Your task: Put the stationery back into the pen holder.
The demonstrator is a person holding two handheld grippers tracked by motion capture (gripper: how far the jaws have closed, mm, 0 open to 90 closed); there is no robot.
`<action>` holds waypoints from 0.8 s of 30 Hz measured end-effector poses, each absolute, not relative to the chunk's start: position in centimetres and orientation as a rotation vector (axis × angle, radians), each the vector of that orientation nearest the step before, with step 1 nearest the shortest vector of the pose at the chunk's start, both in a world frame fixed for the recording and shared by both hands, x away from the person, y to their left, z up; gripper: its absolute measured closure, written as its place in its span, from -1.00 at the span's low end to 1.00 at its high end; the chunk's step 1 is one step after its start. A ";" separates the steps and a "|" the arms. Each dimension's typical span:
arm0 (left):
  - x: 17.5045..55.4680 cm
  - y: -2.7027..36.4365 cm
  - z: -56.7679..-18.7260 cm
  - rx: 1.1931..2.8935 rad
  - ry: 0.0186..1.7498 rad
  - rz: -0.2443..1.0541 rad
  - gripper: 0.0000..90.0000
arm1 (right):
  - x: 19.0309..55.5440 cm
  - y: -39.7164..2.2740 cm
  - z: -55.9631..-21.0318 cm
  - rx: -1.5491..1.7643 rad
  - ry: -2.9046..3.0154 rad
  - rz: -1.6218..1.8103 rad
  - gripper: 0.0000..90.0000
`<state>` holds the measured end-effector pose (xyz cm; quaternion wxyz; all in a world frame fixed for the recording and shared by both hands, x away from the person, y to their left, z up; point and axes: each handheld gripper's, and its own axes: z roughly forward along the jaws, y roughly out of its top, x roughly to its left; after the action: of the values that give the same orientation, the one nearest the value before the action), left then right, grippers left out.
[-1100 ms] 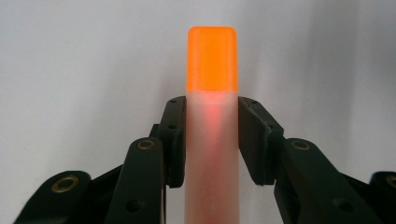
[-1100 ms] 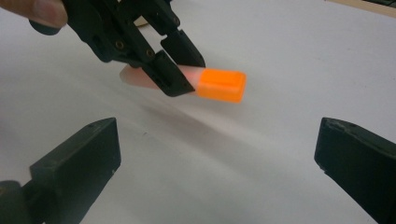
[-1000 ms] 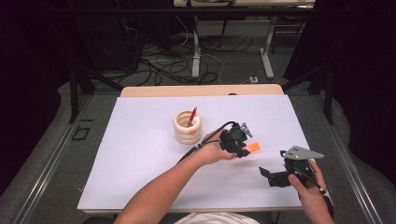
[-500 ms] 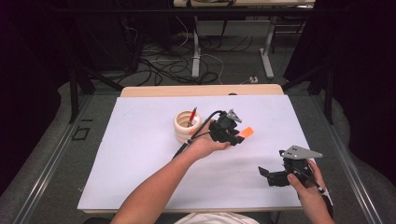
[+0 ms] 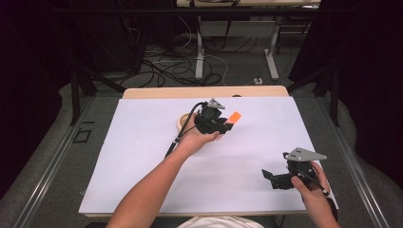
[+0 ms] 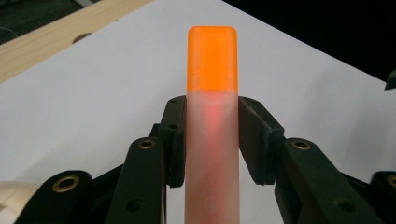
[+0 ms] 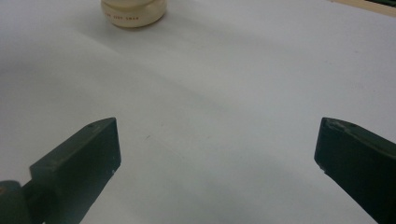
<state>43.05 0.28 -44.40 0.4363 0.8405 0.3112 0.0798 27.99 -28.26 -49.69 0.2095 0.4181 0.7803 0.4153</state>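
White-covered table [image 5: 142, 156] before a dark, cable-strewn floor | left gripper [image 5: 227, 124] raised on an outstretched forearm, clamped on the orange-capped marker [image 6: 212, 121], beside the wooden holder [image 5: 182, 122] | right gripper [image 5: 272, 178] low near the table's front edge, jaws wide apart, nothing between.

A wooden table [image 5: 142, 93] is standing mid-frame, carrying a white sheet [image 5: 142, 156] that is covering nearly all of it — a strip of wood is showing along the top edge. A pale cup [image 7: 134, 11] is sitting on the sheet, centre-left.
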 end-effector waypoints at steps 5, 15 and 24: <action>43.4 1.9 -43.8 2.040 0.803 0.215 0.44 | 28.1 -28.1 -49.7 1.156 2.178 1.154 -1.00; 44.2 4.6 -43.4 1.949 0.864 0.267 0.44 | 28.2 -28.0 -49.8 1.152 2.191 1.150 -1.00; 44.9 7.3 -43.5 1.899 0.912 0.316 0.44 | 28.3 -27.9 -49.8 1.156 2.191 1.148 -1.00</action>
<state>44.95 7.25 -43.54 0.4846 0.7798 0.3746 0.1298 28.30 -27.87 -49.81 0.2040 0.4145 0.7856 0.4116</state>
